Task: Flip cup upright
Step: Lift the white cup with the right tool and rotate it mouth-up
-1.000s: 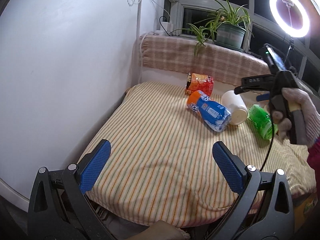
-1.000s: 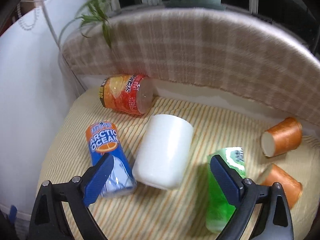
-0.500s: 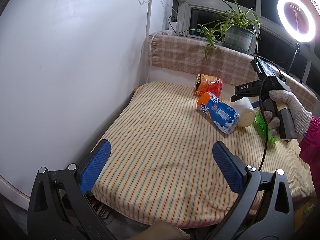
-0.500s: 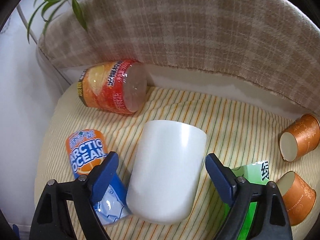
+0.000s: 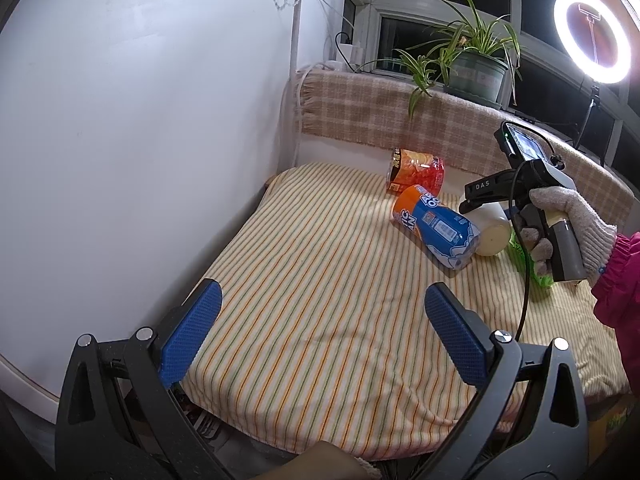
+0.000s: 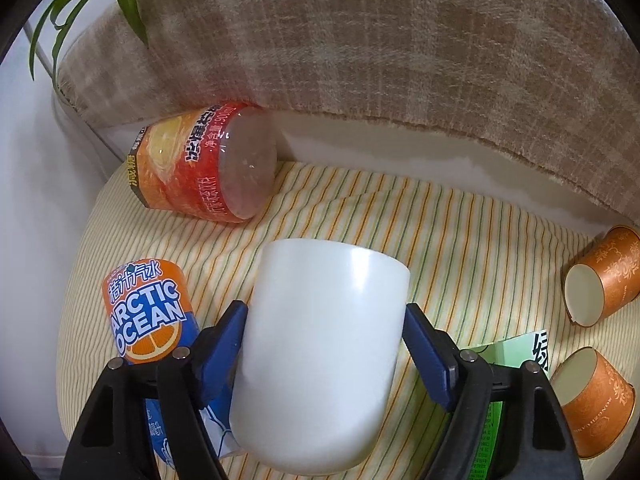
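Note:
A white cup lies on its side on the striped cloth, its closed base pointing away from the right wrist camera. My right gripper straddles it, blue pads against or very near both sides; the jaws are still wide. In the left wrist view the cup shows behind the blue bottle, under the right gripper. My left gripper is open and empty above the near cloth.
A blue-orange Arctic Ocean bottle lies left of the cup, a red-orange bottle behind it, a green bottle to its right. Two orange paper cups lie at far right. A plaid-covered ledge backs the cloth.
My right gripper has moved forward and down until its fingers flank the white cup, and the jaws have narrowed. The left gripper has pulled back and left a little.

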